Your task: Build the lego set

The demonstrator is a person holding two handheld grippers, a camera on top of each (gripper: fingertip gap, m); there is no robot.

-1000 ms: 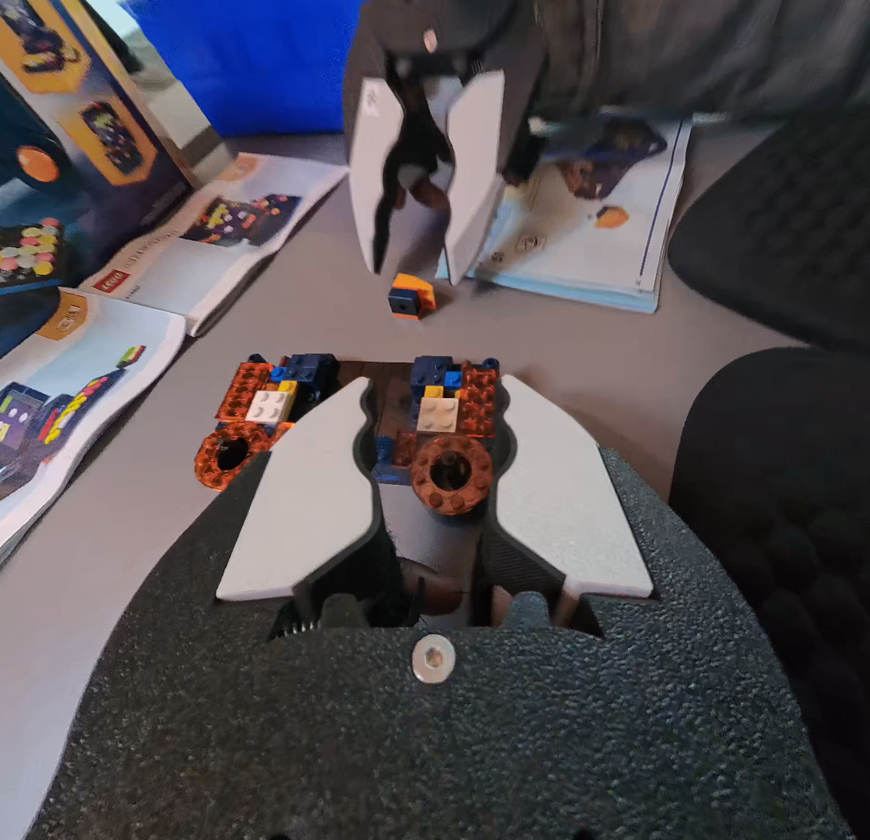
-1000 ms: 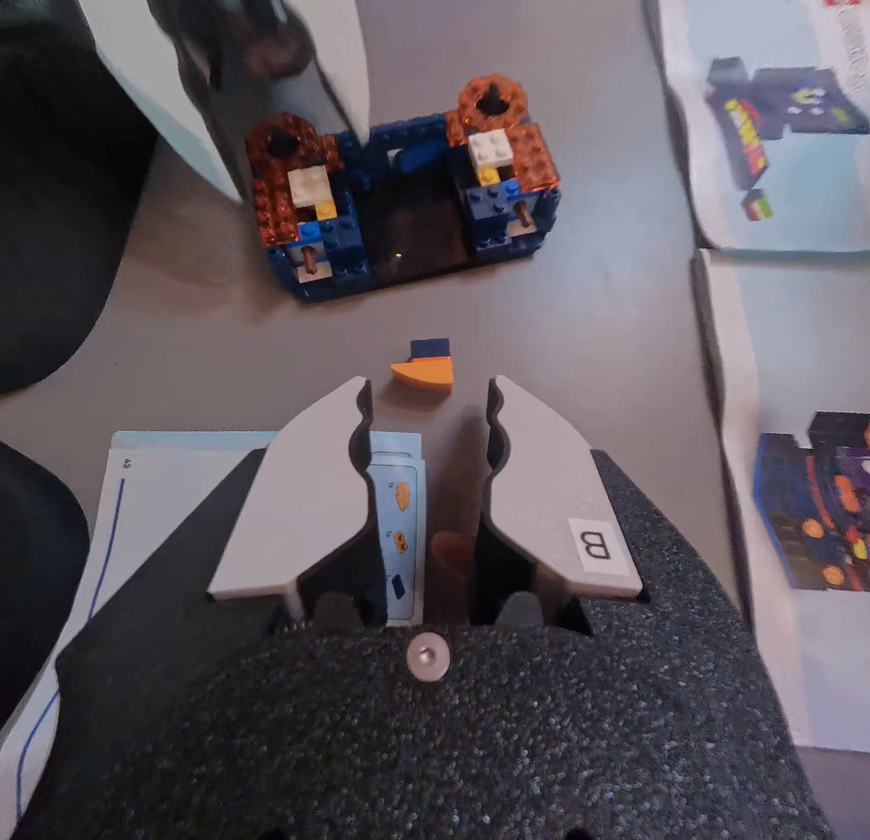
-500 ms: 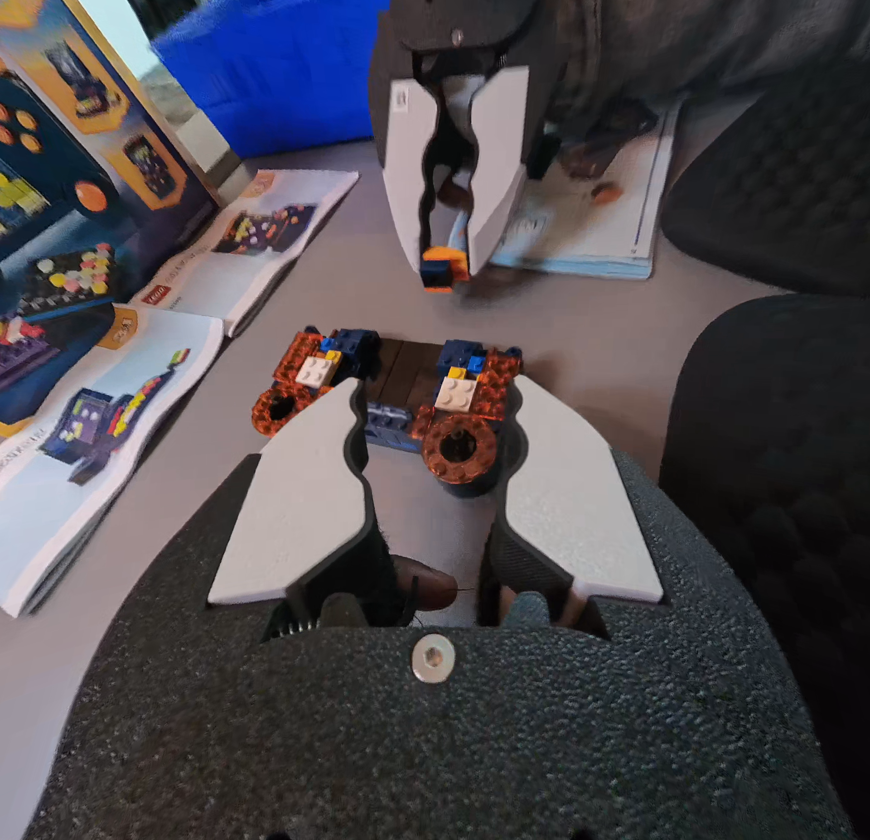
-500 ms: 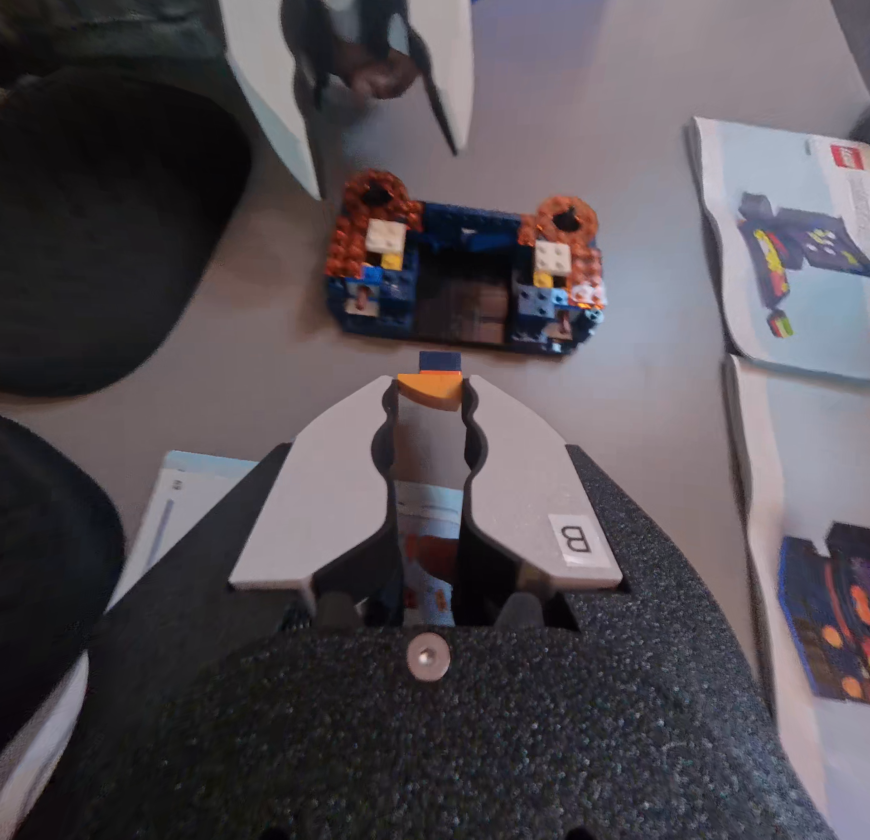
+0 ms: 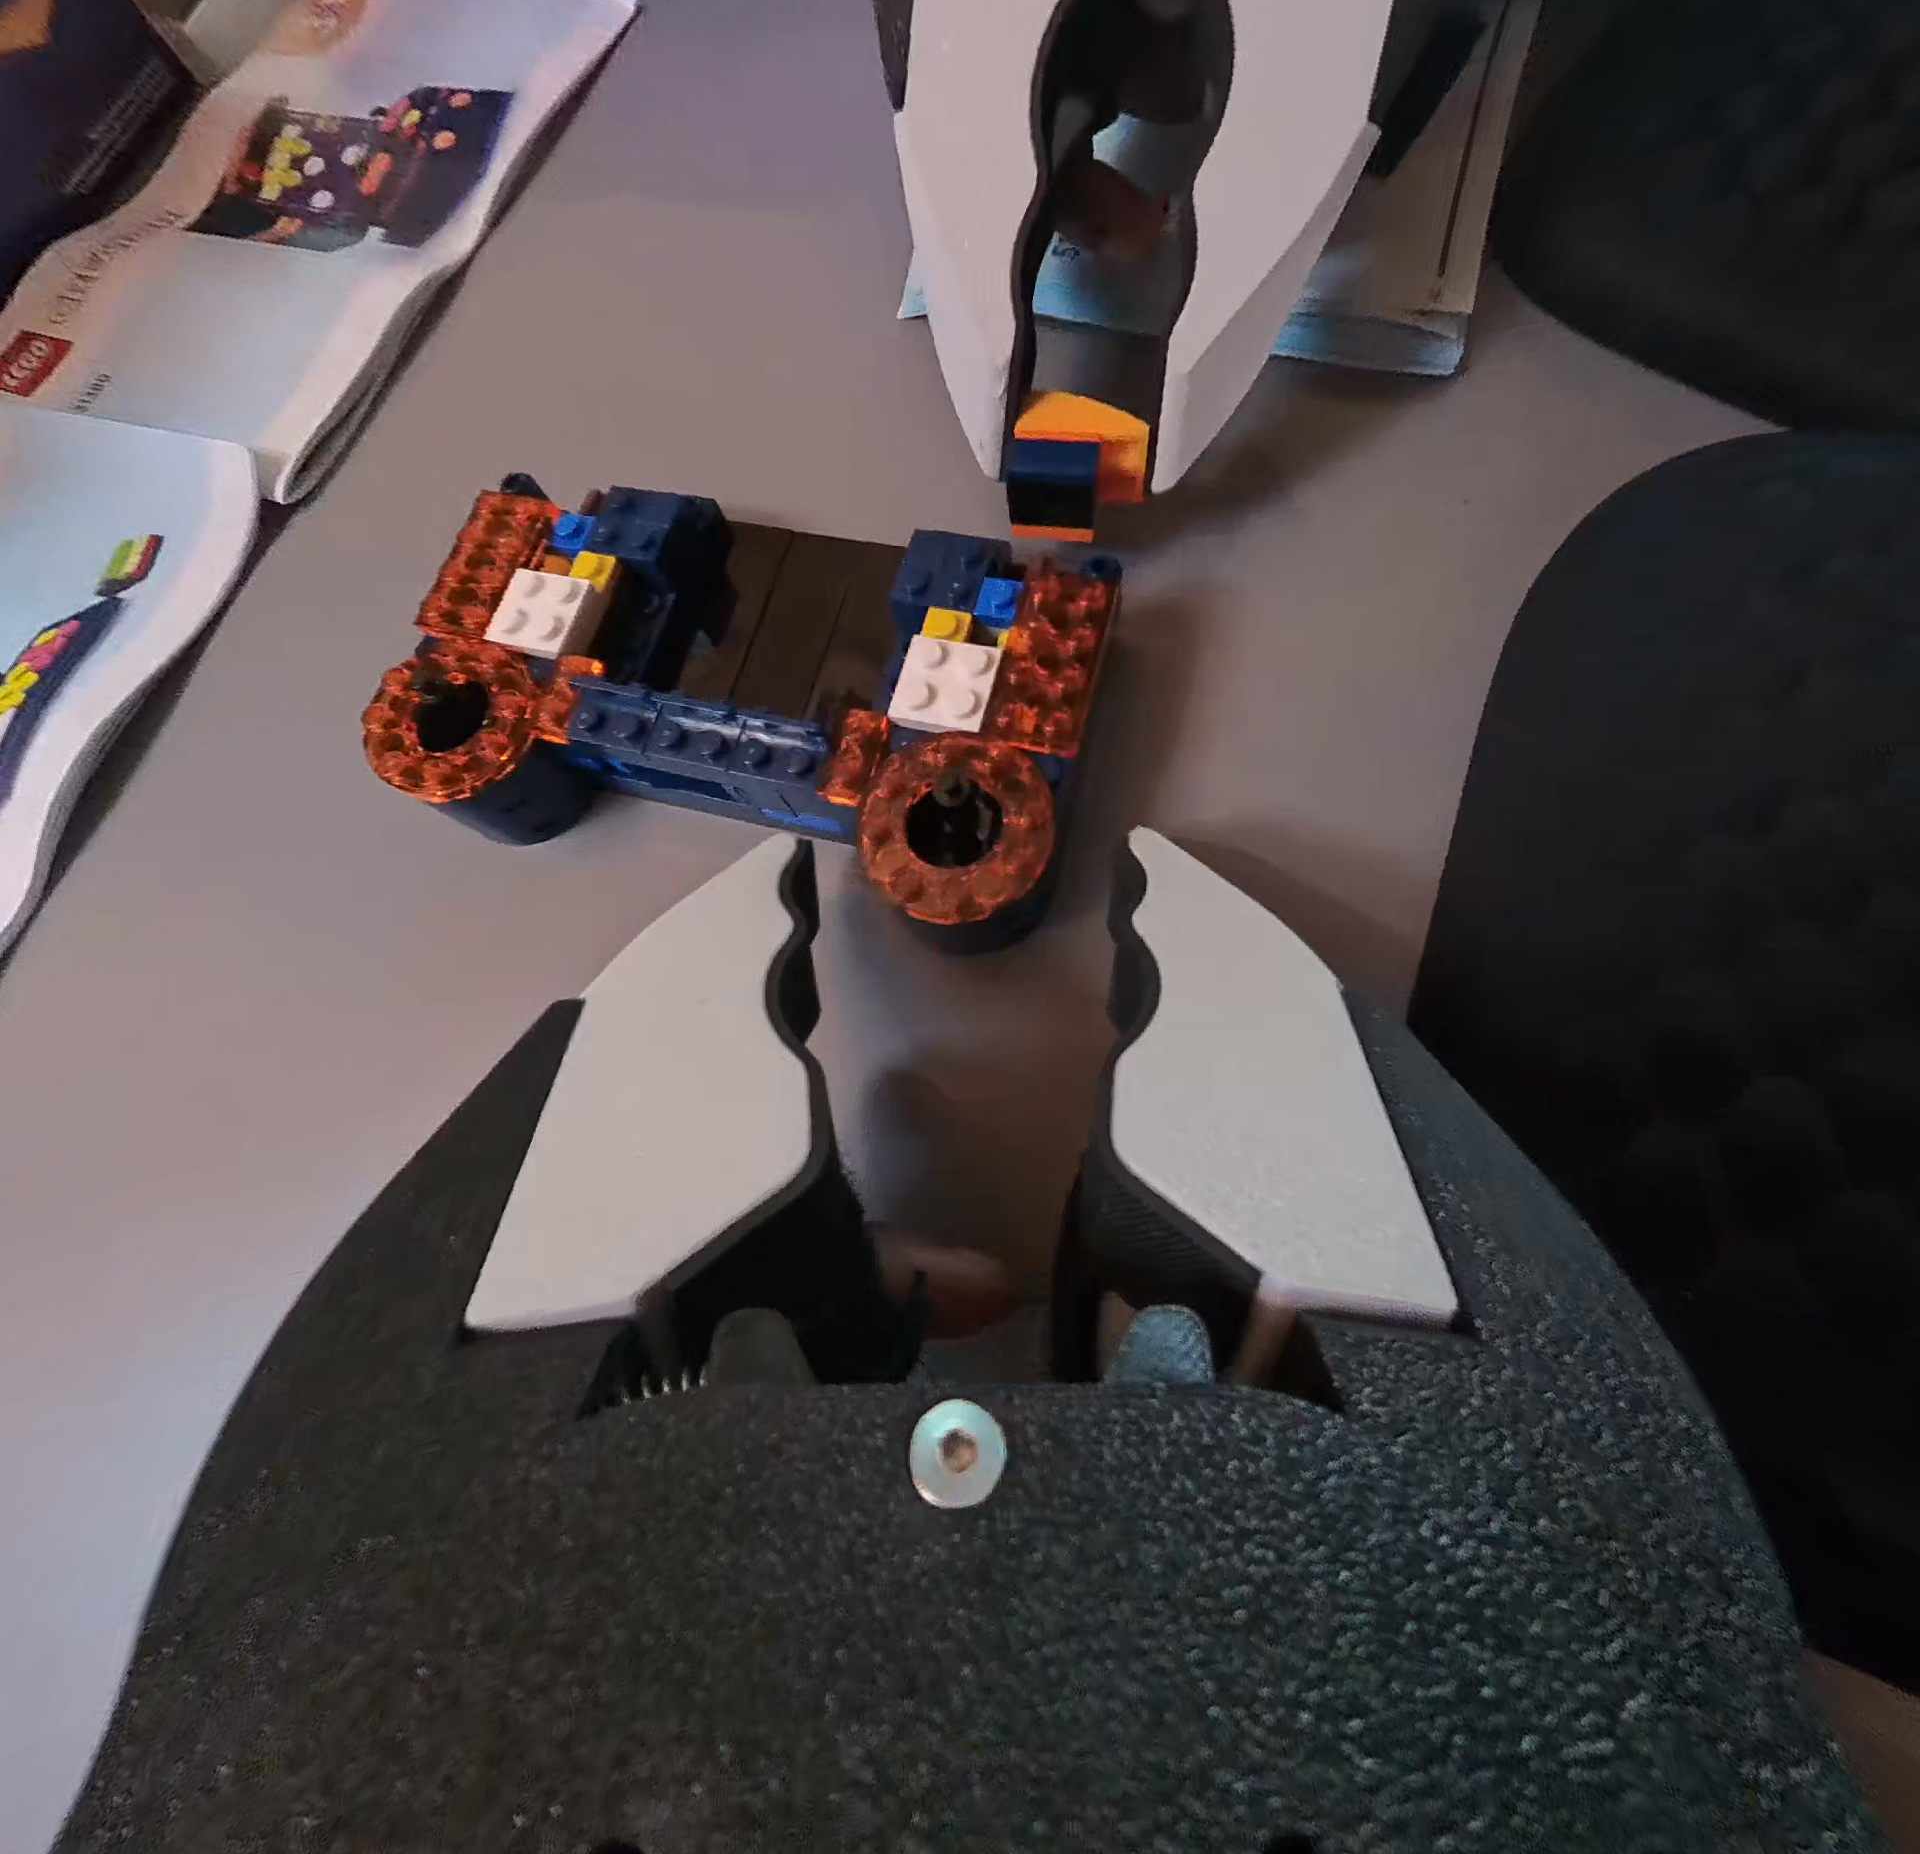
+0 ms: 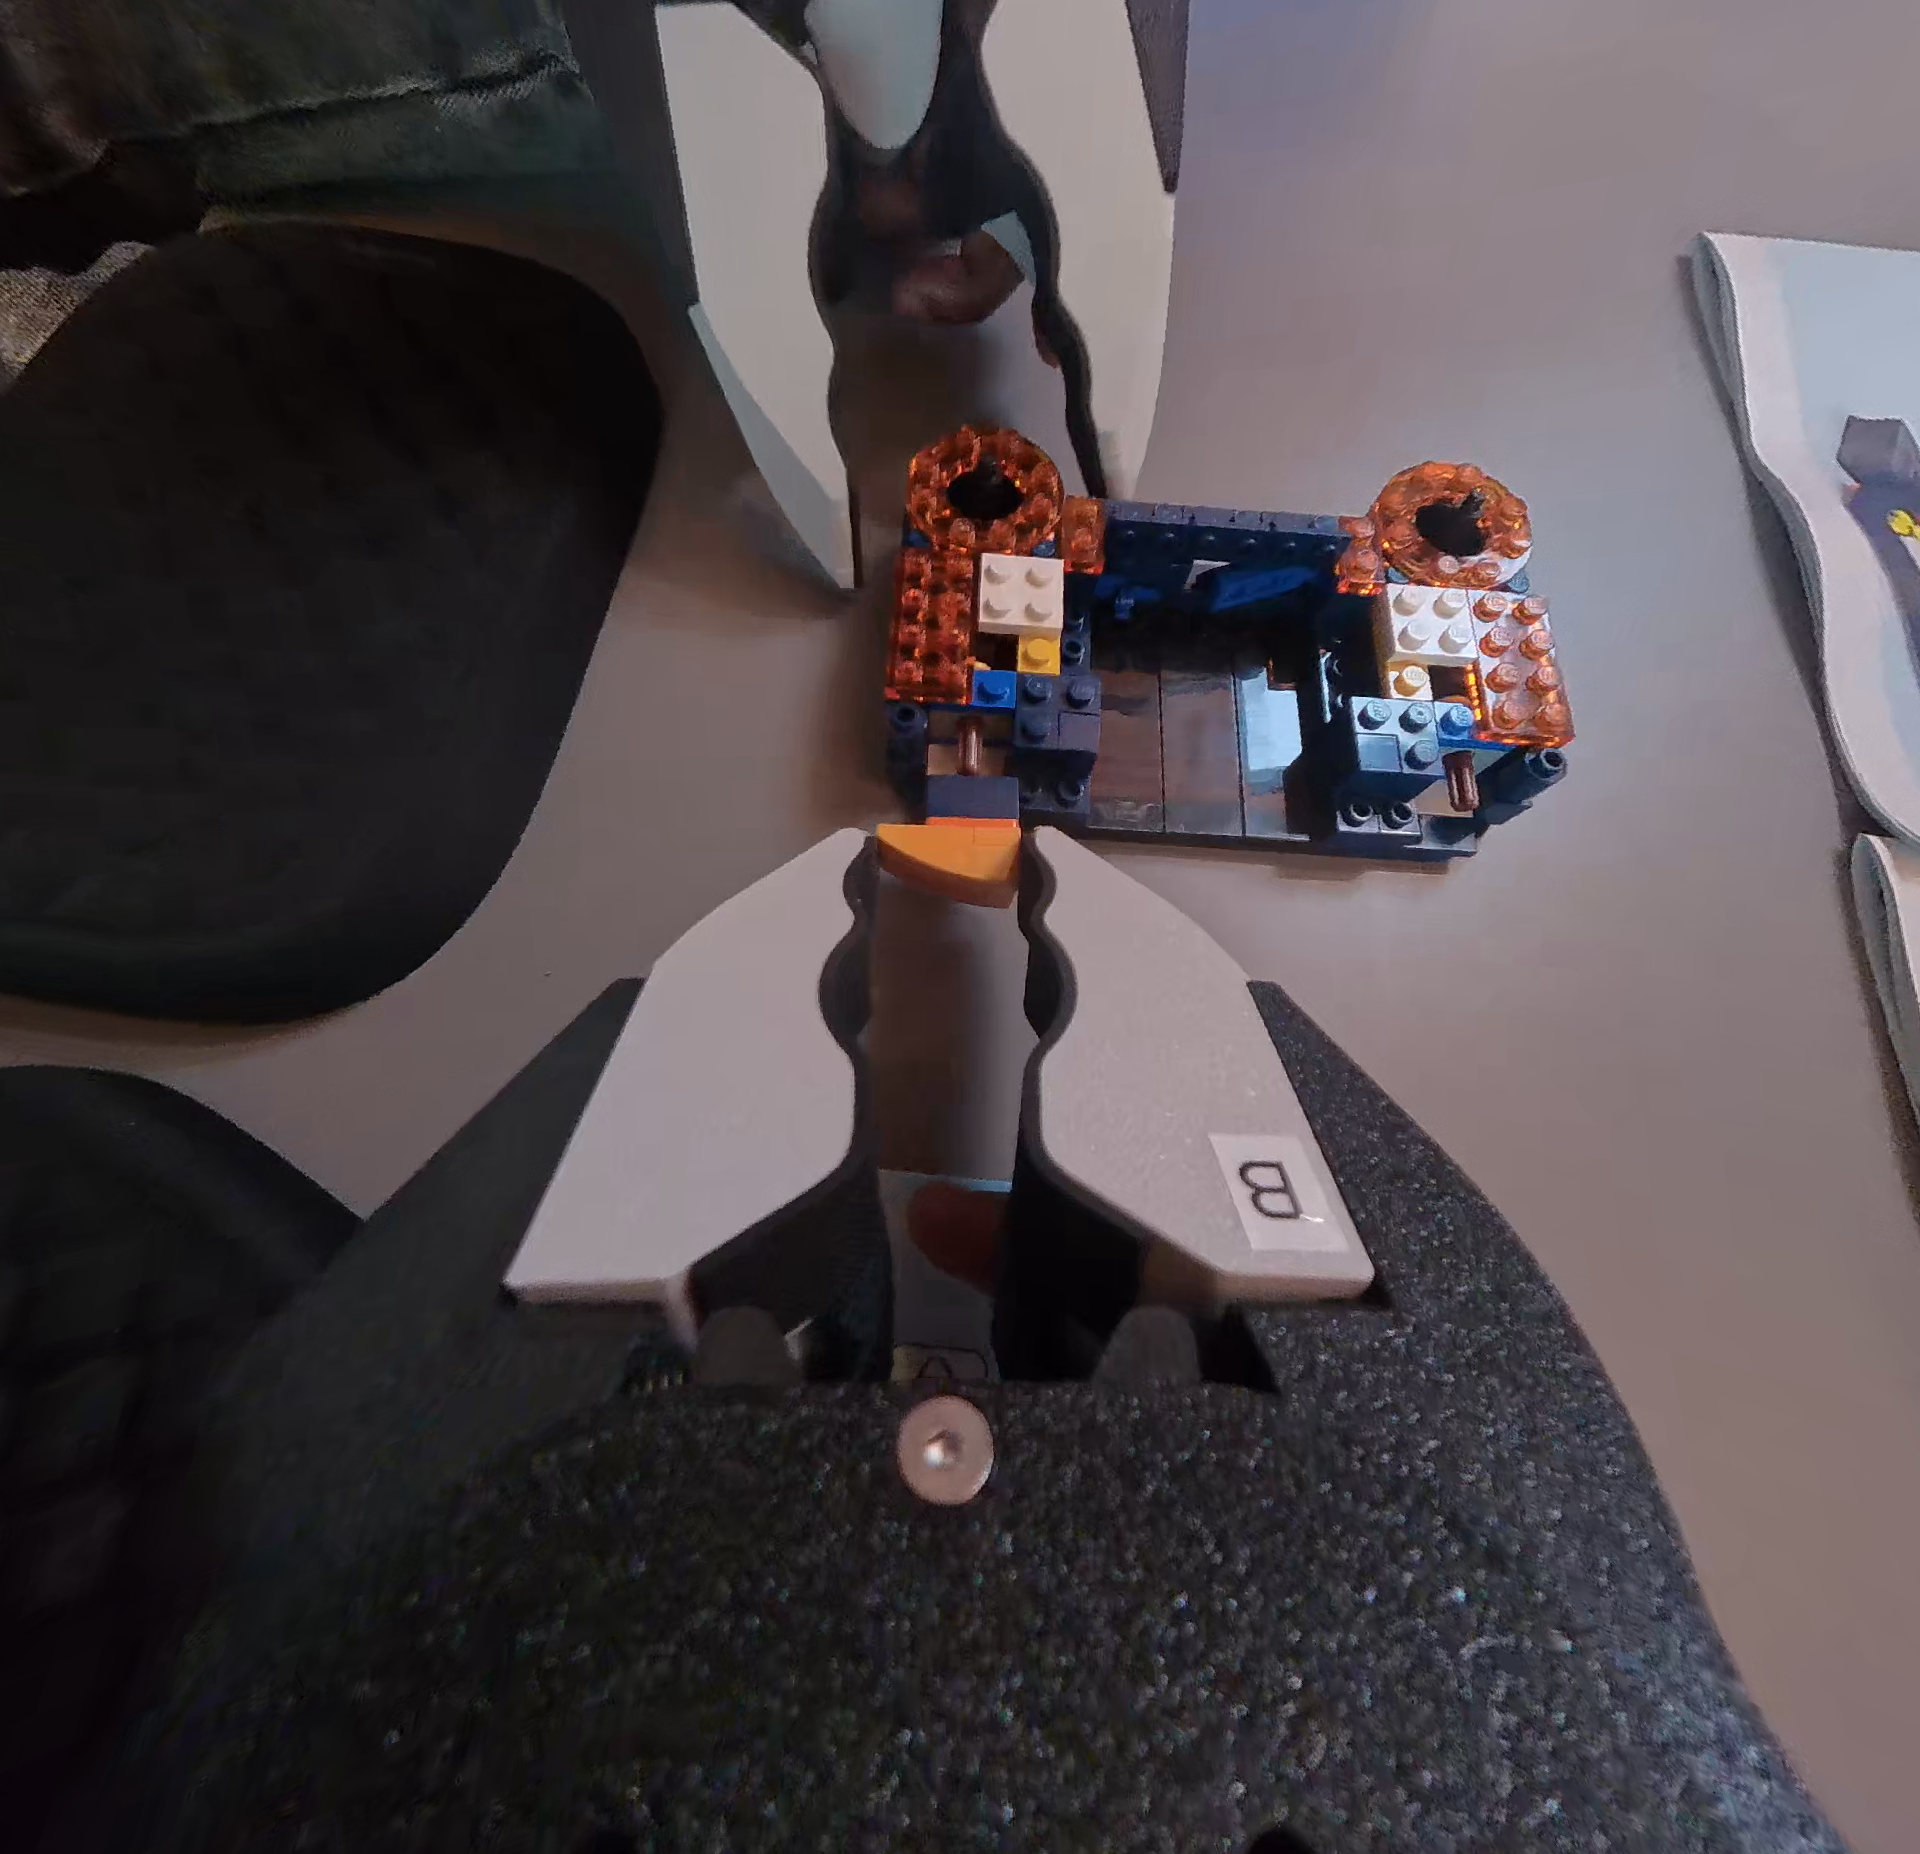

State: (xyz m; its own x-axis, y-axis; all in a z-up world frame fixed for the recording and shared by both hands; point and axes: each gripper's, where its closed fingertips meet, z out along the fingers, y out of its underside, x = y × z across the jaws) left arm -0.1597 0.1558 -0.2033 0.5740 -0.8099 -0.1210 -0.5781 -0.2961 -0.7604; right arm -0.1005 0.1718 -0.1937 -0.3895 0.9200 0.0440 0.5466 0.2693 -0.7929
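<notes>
Left wrist view, going left to right: we've got open instruction booklets lying flat at the left edge of the grey counter, probably parked there so the pages stay readable. Next comes the half-built brick model, dark blue base with see-through orange round plates at its near corners. Our left claw is released, fingers spread apart with nothing between them, sitting just in front of the right-hand orange ring, not touching as far as we can tell. Maybe it's there to steady the build. Farther right, the right claw is clenched on a small orange and dark blue piece, pinched from both sides, right at the model's far right corner. Black chair cushions fill the right edge.
</notes>
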